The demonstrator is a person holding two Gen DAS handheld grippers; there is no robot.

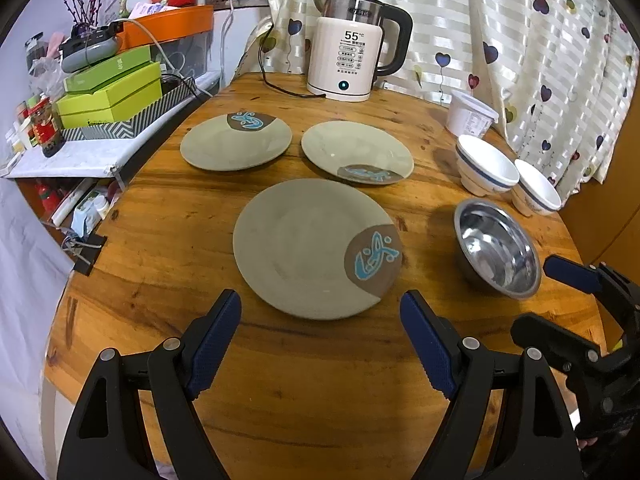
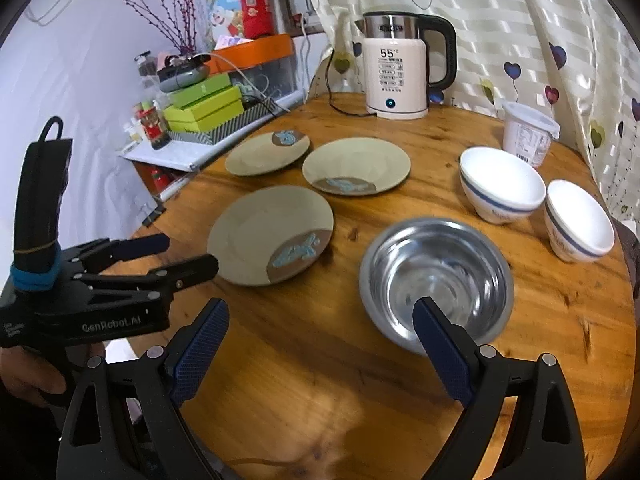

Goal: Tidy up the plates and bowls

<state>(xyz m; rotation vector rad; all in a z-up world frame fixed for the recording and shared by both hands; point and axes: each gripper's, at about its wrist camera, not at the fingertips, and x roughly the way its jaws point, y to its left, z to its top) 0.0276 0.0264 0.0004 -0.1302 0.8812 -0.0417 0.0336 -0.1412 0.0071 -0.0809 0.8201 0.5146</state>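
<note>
Three green plates with brown-and-blue patches lie on the round wooden table: a near one, a far left one and a far right one. A steel bowl stands right of the near plate. Two white blue-striped bowls stand behind it. My left gripper is open and empty, just short of the near plate. My right gripper is open and empty, its right finger at the steel bowl's near rim.
A white electric kettle stands at the table's back with its cord. A white lidded tub is at the back right by the curtain. A cluttered shelf with green boxes is beside the table on the left.
</note>
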